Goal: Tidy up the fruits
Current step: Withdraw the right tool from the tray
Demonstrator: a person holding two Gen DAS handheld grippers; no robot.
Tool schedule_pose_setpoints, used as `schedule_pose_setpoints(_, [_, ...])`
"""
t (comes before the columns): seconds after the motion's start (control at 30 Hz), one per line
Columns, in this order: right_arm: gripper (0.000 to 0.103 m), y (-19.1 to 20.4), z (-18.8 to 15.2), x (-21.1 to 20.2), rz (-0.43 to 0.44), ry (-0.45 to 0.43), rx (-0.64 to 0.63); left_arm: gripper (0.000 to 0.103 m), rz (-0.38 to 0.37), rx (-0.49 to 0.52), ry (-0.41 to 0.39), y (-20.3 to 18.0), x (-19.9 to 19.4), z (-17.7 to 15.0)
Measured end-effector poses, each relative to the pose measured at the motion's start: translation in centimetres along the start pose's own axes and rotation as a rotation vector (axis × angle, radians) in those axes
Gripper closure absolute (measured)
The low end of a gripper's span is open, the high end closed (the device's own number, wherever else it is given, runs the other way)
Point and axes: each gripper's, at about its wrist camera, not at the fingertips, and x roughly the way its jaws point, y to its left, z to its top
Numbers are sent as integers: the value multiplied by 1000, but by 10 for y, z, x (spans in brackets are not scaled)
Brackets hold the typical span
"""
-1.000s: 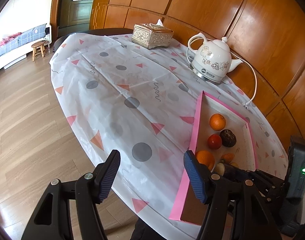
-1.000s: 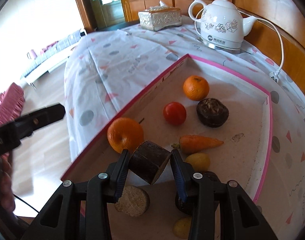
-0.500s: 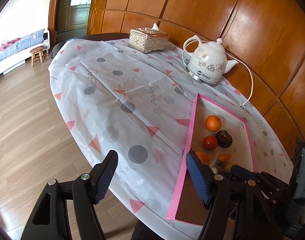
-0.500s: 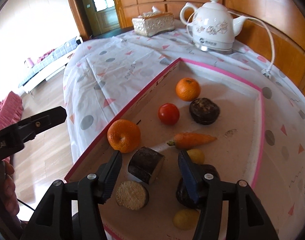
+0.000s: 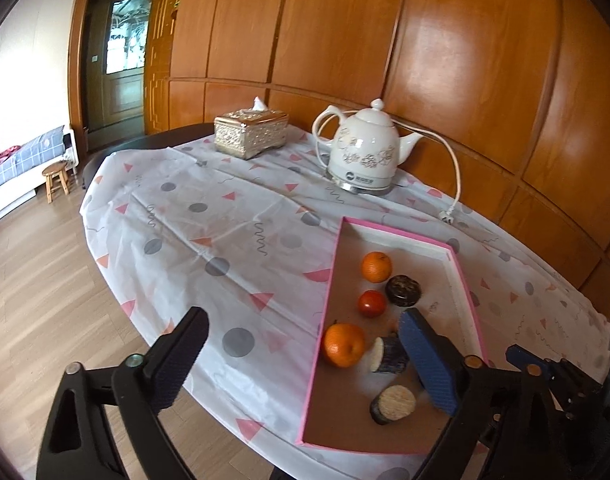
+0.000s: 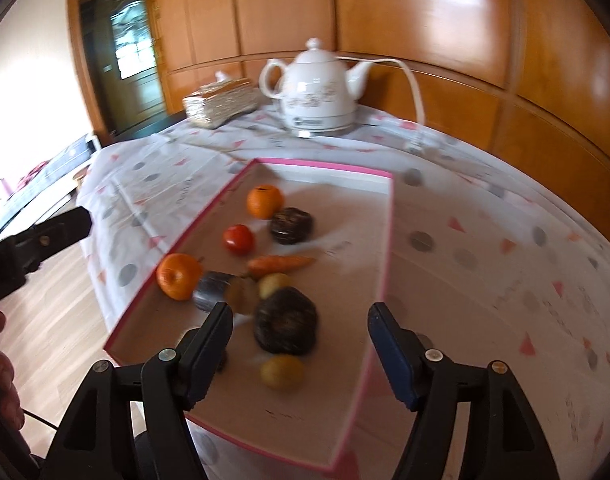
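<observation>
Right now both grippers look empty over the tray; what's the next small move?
Probably bring the right gripper, open and empty, down onto the dark round fruit just ahead of it in the pink tray. The left gripper is open too.

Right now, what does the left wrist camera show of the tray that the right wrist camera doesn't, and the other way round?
Only the left wrist view: the cut log piece with a pale round face in the tray's near end, in plain sight.

Only the right wrist view: the carrot, the big dark lumpy fruit and the yellow fruit near it, all blurred.

Both: the pink-rimmed tray, both oranges, the tomato, the white kettle, the tissue box.
</observation>
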Motion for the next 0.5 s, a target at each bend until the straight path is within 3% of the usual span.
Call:
schedule_pose_setpoints(0.3, [32,-21,-15,-11,-76,-18,52,0,-3,102,-12,-33,-10,-7])
schedule_pose_setpoints(0.5, [32,-30,-20,-14,-111,-25,67,0,22,91,-20,-34,-10,-8])
